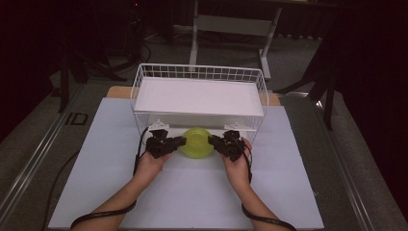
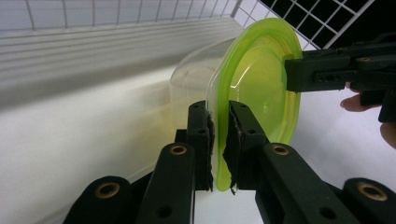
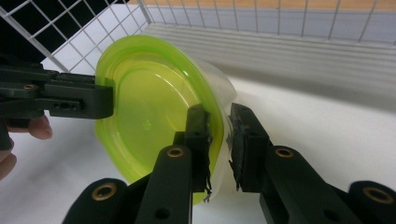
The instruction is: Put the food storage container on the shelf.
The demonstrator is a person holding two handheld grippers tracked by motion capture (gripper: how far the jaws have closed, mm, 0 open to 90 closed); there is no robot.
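Each black gripper [image 2: 221,140] has brass-ringed pivots and a trailing black cable.

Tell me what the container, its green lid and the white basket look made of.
Container: likely thin plastic, clear and cloudy; the surface behind shows through.
Green lid: likely glossy translucent plastic, with highlights and a moulded rim.
Basket: white-coated metal wire, probably; thin grid bars.

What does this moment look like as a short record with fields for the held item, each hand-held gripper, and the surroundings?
held item: clear container with green lid, tipped on its side
left hand-held gripper: shut on the lid's rim
right hand-held gripper: shut on the opposite rim
surroundings: white wire basket rack just behind the container
surface: white table mat
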